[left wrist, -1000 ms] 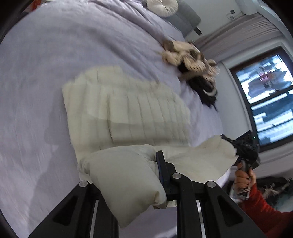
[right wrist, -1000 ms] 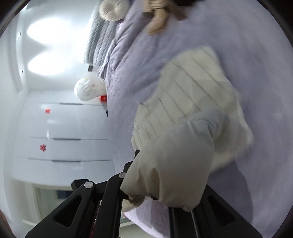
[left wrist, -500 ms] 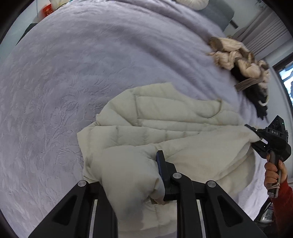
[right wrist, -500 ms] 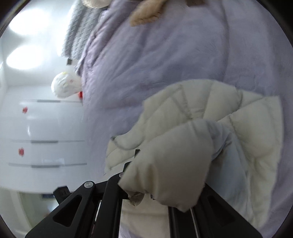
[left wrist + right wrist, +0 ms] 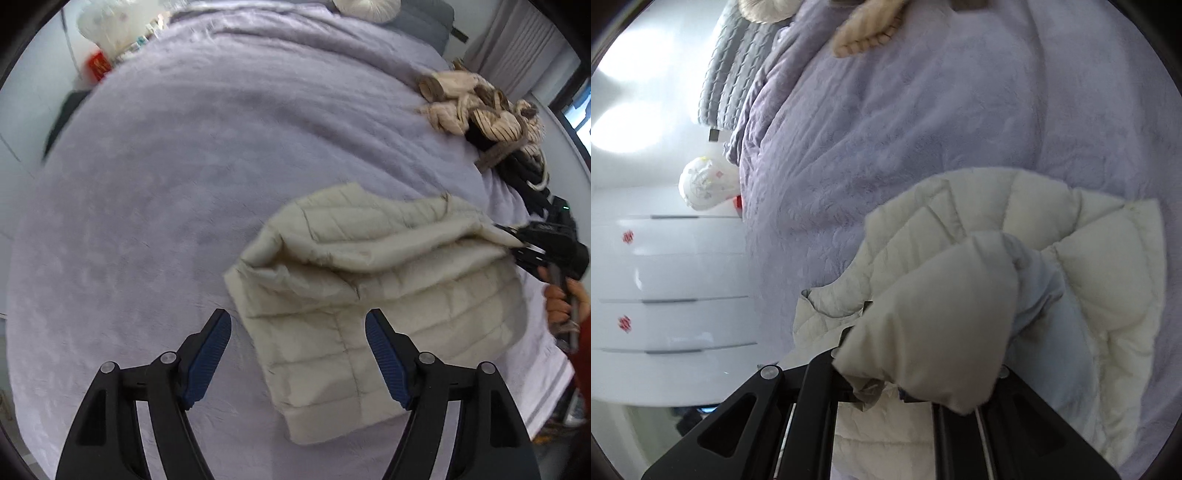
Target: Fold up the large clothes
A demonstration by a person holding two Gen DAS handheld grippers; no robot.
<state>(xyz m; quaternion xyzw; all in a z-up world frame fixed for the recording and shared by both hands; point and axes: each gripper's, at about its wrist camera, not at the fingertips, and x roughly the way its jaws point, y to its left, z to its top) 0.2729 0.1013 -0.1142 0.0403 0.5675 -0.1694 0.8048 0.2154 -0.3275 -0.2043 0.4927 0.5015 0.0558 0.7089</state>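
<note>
Left claw (image 5: 298,356) has just opened, dropping the folded cream jacket (image 5: 373,295).

One puffy white jacket (image 5: 376,295), one pile of other clothes (image 5: 487,122), one bed (image 5: 184,184), two tools: left tool (image 5: 298,354), right tool (image 5: 517,245).

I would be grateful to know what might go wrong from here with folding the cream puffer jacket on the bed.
1. The left gripper has just been opening and holds nothing, while the right gripper is shut on the jacket. A pull from that one corner may drag the fold askew.
2. The puffy top layer bulges and may spring open.
3. The jacket lies near the bed's edge and could slide off.
</note>
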